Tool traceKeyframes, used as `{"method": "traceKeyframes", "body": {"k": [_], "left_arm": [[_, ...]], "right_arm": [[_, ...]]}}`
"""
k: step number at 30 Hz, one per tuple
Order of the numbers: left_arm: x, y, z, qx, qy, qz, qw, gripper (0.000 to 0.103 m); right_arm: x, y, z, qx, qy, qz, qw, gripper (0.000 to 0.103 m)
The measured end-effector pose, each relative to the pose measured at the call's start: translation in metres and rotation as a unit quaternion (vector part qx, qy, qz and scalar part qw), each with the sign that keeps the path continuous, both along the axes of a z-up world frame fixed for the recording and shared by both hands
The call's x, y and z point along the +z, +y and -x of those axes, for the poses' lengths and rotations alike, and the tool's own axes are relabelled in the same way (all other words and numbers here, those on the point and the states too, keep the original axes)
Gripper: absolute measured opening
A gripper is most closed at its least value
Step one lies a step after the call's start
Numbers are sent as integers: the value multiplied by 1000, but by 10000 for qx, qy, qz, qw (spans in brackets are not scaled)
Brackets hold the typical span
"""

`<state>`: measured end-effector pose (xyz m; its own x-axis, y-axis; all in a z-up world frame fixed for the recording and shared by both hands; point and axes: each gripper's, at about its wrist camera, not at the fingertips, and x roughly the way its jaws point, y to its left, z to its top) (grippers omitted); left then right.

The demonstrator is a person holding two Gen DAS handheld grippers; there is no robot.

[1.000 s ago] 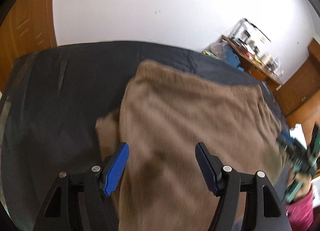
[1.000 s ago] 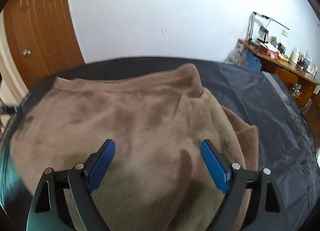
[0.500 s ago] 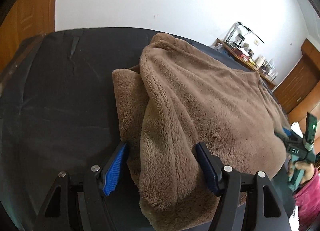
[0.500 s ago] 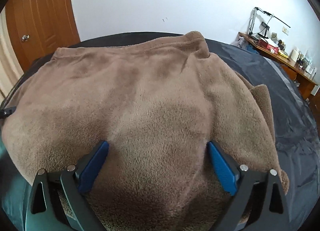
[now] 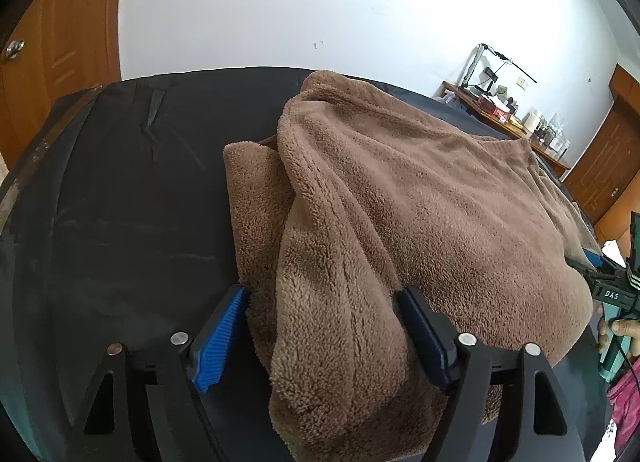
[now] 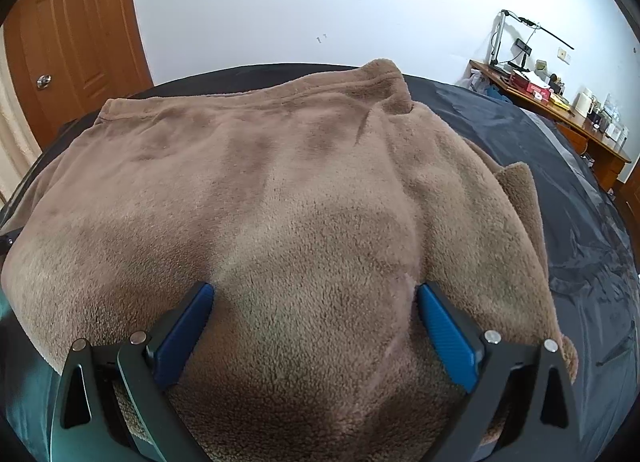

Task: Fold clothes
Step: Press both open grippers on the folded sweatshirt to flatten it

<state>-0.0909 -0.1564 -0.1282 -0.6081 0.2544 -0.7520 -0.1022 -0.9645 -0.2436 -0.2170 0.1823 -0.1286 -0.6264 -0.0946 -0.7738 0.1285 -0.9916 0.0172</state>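
So we've got a brown fleece garment [image 5: 420, 221] lying folded over on a dark sheet [image 5: 120, 221] that covers the bed or table under it. One edge of the fleece sticks out from under the top layer on the left side in the left wrist view, so there are at least two layers stacked there.

Our left gripper [image 5: 320, 326] points down at the near edge of the fleece with its jaws spread wide; they've just been opening. A thick fold of the fabric sits between the blue pads [image 5: 218, 342], and the left pad touches the lower layer's edge, but nothing looks squeezed, so we'd call it let go.

Same story with our right gripper [image 6: 316, 330]: jaws spread about as wide as they go, having just opened more, with a hump of fleece bulging up between the fingers, loose and not pinched.

Off to the side there's a wooden door [image 6: 76, 41], a white wall [image 6: 320, 1], and a cluttered wooden desk [image 6: 560, 109] with a lamp on it.
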Motion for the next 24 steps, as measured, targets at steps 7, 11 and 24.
{"method": "traceKeyframes", "body": {"k": [7,11,24], "left_arm": [[0,2,0,-40,0,-54,10000,88],[0,1,-1,-92,14,-138,9999,91],[0,4,-2,-117,13,-117,9999,92]], "right_arm": [[1,1,0,-15,3,23,10000,101],[1,1,1,-19,1,47,10000,102],[2,1,0,-34,-5,118,9999,102]]}}
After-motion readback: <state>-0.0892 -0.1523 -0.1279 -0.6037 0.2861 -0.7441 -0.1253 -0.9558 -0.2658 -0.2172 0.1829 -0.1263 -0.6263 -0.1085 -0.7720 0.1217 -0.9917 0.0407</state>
